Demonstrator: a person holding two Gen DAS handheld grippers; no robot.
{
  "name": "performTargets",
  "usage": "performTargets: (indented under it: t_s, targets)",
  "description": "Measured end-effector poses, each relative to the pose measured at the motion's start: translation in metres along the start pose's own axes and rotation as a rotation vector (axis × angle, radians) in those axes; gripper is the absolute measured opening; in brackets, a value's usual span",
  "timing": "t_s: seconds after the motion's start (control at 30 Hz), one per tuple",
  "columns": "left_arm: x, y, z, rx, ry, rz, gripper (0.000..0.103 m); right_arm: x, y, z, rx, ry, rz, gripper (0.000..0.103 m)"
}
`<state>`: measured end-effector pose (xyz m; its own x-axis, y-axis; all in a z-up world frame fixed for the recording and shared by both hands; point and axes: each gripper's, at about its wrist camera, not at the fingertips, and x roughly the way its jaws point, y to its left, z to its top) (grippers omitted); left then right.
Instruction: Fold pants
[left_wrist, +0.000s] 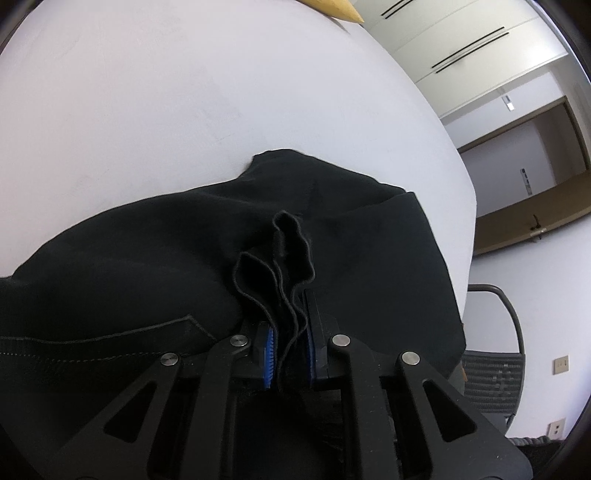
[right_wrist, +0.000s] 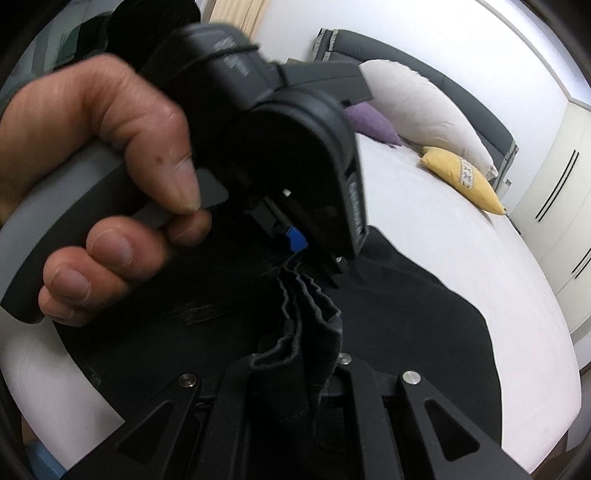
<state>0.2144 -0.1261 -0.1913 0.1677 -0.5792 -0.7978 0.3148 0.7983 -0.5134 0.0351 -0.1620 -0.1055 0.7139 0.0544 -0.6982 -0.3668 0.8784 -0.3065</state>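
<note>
The white bed fills most of both views and carries everything else; its bare sheet takes the upper left of the left wrist view and curves down the right side of the right wrist view. The black pants lie heaped on it, spread across the lower half of the left wrist view and from the centre to the lower right of the right wrist view; a stitched pocket seam shows at the lower left of the left wrist view.

In the upper right of the right wrist view a white pillow leans on the dark headboard, with a yellow cushion just below it and a purple cushion tucked at its left; white wardrobe doors stand at the right edge.

A hand at the left of the right wrist view wraps the handle of the left gripper; its blue pads are clamped on bunched folds of the pants' edge. The right gripper, at bottom centre, is likewise closed on a pleated wad of the same cloth; the two grips sit near each other.
</note>
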Motion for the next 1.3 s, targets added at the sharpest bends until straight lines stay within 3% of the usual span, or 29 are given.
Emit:
performTargets:
  t_s: [0.1, 0.17, 0.2, 0.27, 0.33, 0.43, 0.47, 0.57, 0.7, 0.8, 0.9, 0.97, 1.03, 1.13, 1.3]
  targets:
    - [0.004, -0.002, -0.004, -0.010, -0.007, 0.003, 0.013, 0.006, 0.005, -0.004, 0.001, 0.030, 0.002, 0.016]
    - [0.002, -0.005, -0.006, -0.005, -0.020, 0.033, 0.015, 0.000, -0.001, -0.005, 0.043, 0.039, 0.053, 0.023]
    - [-0.004, -0.004, -0.008, -0.001, -0.030, 0.053, 0.016, -0.005, -0.007, -0.005, 0.070, 0.048, 0.099, 0.027]
    - [-0.014, -0.009, -0.012, 0.003, -0.059, 0.100, 0.019, -0.016, -0.023, -0.006, 0.115, 0.069, 0.222, 0.048]
    - [-0.036, -0.005, -0.010, 0.018, -0.092, 0.203, 0.019, -0.034, -0.045, -0.011, 0.174, 0.062, 0.366, 0.049]
    - [-0.046, -0.028, -0.015, 0.069, -0.147, 0.412, 0.019, -0.051, -0.105, -0.019, 0.314, 0.029, 0.467, 0.049]
    - [-0.047, -0.036, -0.017, 0.088, -0.160, 0.442, 0.019, -0.049, -0.136, -0.023, 0.396, 0.026, 0.491, 0.049]
    - [-0.041, -0.067, -0.025, 0.147, -0.175, 0.474, 0.019, -0.030, -0.220, -0.038, 0.615, 0.010, 0.554, 0.049]
    - [-0.015, -0.088, -0.039, 0.198, -0.123, 0.487, 0.019, 0.022, -0.305, -0.058, 0.885, 0.016, 0.751, 0.049]
    - [0.014, -0.089, -0.049, 0.215, -0.063, 0.526, 0.019, 0.050, -0.316, -0.060, 0.970, 0.036, 0.859, 0.049]
    - [0.030, -0.100, -0.056, 0.287, -0.073, 0.601, 0.020, 0.081, -0.323, -0.074, 1.013, 0.118, 0.854, 0.048]
    - [0.033, -0.102, -0.054, 0.279, -0.064, 0.609, 0.020, 0.090, -0.324, -0.085, 1.034, 0.149, 0.860, 0.030]
    - [0.035, -0.102, -0.052, 0.266, -0.060, 0.607, 0.020, 0.085, -0.327, -0.089, 1.036, 0.143, 0.873, 0.029]
    - [0.041, -0.106, -0.051, 0.270, -0.063, 0.617, 0.020, 0.070, -0.311, -0.095, 0.980, 0.170, 0.869, 0.036]
    - [0.017, -0.089, -0.052, 0.260, -0.068, 0.602, 0.020, 0.036, -0.296, -0.125, 0.917, 0.224, 0.900, 0.039]
